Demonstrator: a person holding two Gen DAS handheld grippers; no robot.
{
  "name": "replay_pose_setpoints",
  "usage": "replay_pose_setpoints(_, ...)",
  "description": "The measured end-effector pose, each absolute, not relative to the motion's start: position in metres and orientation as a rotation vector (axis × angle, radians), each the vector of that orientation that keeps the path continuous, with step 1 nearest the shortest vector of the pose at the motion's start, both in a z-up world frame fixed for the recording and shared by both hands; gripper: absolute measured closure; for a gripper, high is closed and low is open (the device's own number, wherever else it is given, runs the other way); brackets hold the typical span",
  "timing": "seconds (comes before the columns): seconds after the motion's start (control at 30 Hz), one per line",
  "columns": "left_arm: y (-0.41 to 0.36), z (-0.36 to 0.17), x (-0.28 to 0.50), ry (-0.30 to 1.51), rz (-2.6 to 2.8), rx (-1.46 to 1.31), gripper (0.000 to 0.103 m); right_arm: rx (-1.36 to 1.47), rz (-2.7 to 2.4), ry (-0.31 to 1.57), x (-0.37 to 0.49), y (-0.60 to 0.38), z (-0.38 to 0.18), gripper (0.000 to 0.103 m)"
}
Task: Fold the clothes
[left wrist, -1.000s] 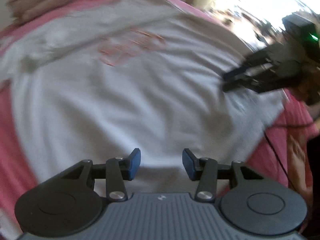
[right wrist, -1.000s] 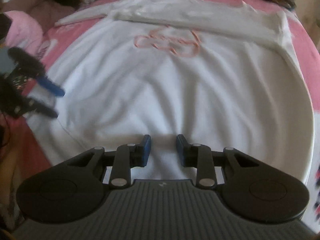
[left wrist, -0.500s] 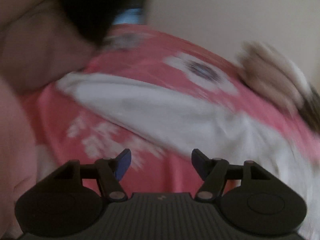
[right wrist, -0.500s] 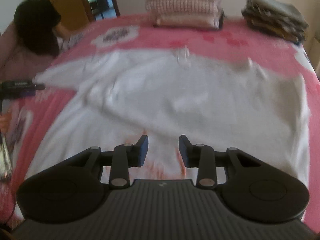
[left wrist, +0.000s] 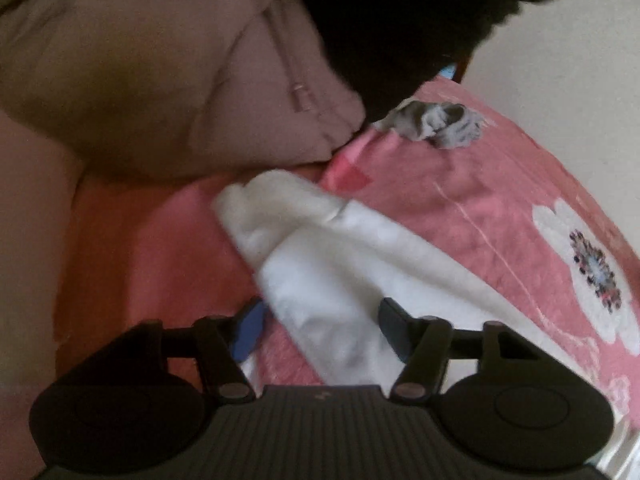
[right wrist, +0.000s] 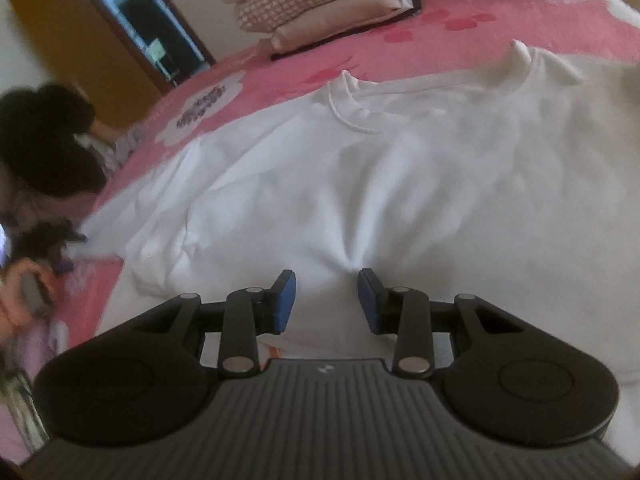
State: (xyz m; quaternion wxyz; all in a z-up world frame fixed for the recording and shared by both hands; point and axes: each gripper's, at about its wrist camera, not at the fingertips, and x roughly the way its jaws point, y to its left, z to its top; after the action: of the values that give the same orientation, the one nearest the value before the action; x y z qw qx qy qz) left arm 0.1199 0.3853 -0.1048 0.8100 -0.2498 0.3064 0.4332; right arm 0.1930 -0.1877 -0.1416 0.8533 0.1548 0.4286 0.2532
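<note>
White shirt (right wrist: 400,184) on pink, seemingly floral bedspread (left wrist: 460,184)

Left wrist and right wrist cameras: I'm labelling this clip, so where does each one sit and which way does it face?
Left wrist: rides on the left gripper, looking along its open fingers at a white sleeve on the pink bedsheet; only the gripper shows.
Right wrist: rides on the right gripper, facing up the white sweatshirt toward its collar and the folded stack; its own open fingers show.
Shared: the same white garment and pink sheet.
</note>
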Motion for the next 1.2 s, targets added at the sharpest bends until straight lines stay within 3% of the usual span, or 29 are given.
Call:
replay_pose_setpoints(0.03,0.383,-0.105,0.123,0.652,0.925,-0.501,0.066,0.352,0.534,0.902,0.194,-0.190,-0.143,0.069)
replay_pose_setpoints(0.07,0.379,-0.104,0.126,0.650,0.929,-0.463,0.090,0.364,0.539,0.898,0.194,-0.191,-0.145,0.069)
replay_pose_setpoints(0.1,0.367,-0.100,0.127,0.641,0.900,-0.425,0.097,0.375,0.543,0.894,0.194,-0.192,-0.146,0.069)
replay_pose_setpoints(0.57,0.119,-0.011,0.124,0.435,0.161,0.044,0.099,0.411,0.567,0.854,0.190,-0.199,-0.152,0.069)
replay_pose_setpoints(0.67,0.067,-0.017,0.125,0.473,-0.021,0.122,0.086,0.430,0.560,0.849,0.189,-0.200,-0.153,0.069)
replay_pose_setpoints(0.77,0.026,-0.057,0.124,0.604,-0.146,0.172,0.055,0.451,0.553,0.855,0.190,-0.200,-0.153,0.069)
replay_pose_setpoints(0.87,0.016,-0.084,0.116,0.661,-0.187,0.184,0.055,0.477,0.550,0.872,0.192,-0.202,-0.153,0.069)
replay_pose_setpoints(0.97,0.024,-0.086,0.101,0.658,-0.190,0.144,0.048,0.537,0.550,0.886,0.194,-0.212,-0.148,0.069)
replay_pose_setpoints(1.2,0.040,-0.096,0.070,0.634,-0.207,0.246,0.047,0.720,0.571,0.874,0.198,-0.234,-0.132,0.062)
